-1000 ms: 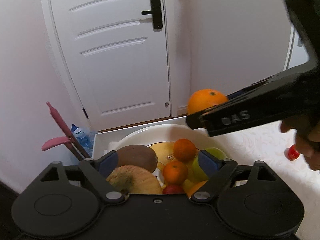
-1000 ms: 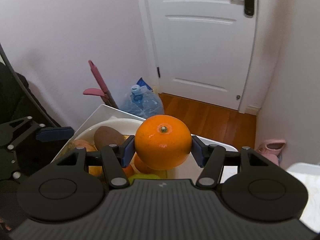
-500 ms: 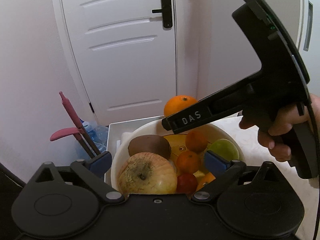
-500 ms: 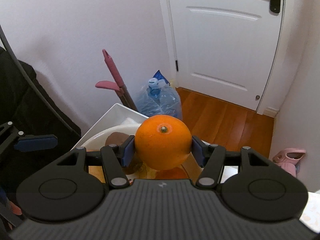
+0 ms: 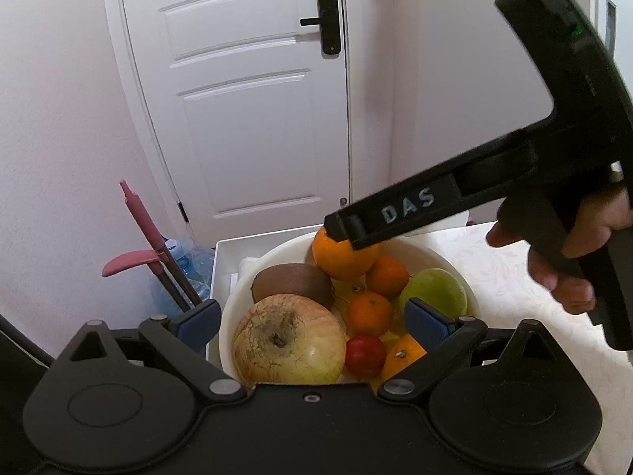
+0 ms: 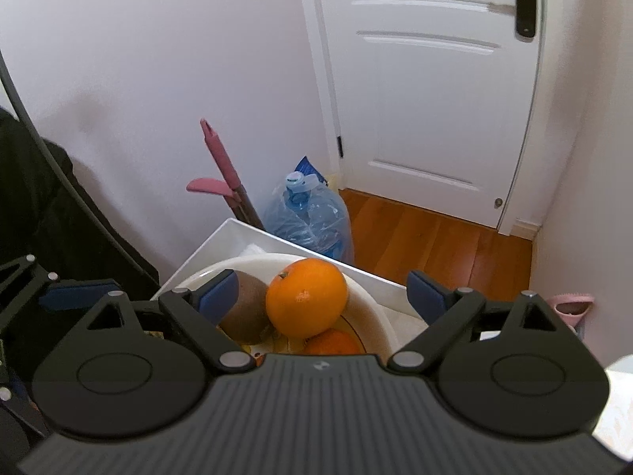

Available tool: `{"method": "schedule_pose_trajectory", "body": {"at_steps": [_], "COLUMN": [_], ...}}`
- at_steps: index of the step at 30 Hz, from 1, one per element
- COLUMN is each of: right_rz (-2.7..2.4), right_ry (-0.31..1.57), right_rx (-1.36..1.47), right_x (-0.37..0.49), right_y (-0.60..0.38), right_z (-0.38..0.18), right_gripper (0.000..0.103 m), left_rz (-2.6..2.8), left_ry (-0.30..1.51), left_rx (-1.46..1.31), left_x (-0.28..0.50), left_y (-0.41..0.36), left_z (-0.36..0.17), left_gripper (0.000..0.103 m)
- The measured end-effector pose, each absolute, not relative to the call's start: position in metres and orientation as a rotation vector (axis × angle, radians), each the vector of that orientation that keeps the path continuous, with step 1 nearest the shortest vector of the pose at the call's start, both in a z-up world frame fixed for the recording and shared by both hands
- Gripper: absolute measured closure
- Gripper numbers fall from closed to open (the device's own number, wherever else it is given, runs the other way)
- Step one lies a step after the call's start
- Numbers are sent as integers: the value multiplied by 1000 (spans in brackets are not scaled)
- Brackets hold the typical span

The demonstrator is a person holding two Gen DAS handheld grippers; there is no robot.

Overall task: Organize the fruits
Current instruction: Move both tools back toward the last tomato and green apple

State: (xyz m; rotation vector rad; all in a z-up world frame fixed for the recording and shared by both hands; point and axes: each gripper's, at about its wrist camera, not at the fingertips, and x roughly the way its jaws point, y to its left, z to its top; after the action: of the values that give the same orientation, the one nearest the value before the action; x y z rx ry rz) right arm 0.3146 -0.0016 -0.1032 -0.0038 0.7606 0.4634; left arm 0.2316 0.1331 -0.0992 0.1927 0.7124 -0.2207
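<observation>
Item: orange (image 6: 306, 297), just released into bowl (image 5: 437, 255); our right gripper (image 6: 322, 291) jaws just sprung wide, empty. Left gripper (image 5: 312, 318) wide, idle. We log one fruit filed.

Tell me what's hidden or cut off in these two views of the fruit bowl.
- Bowl near rim: left wrist view, hidden by the left tool's own body.
- Half-seen orange fruit: left wrist view, covered by that tool's right finger.
- Big orange top: left wrist view, covered by the right tool's arm.
- Most fruit: right wrist view, behind the right tool; only the kiwi, big orange and one small orange show.
- Table: cut off by the right edge.
</observation>
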Motion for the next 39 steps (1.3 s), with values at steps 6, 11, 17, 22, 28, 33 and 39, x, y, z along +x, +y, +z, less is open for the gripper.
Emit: {"method": "schedule_pose_trajectory", "body": {"at_steps": [6,11,17,22,28,33,39], "right_rz": [419,365,274,203,117,82,49], "right_ry": [734,721,706,693,708,715,741], "right_rx": [10,31,54,67,62,70,72], "right_x": [292,265,222,187,156,140,140], "right_y": [-20,-42,-85,-135,-200,-251,-310], "right_z": [-78,-60,-45,-42,-42,-44,-58], "right_gripper": [0,0,0,0,0,0,0], "left_rz": [-232,-241,-237,-234,-254,-269,-256], "left_ry": [699,688,686,670,679,697,723], "left_rx": [193,198,206,233,220,220,197], "left_x": [220,210,198,180,160,151,148], "left_y": [127,117,98,67,22,-18,-63], "left_z": [-88,-75,-65,-56,-55,-57,-70], "left_gripper": [2,2,0,0,0,0,0]}}
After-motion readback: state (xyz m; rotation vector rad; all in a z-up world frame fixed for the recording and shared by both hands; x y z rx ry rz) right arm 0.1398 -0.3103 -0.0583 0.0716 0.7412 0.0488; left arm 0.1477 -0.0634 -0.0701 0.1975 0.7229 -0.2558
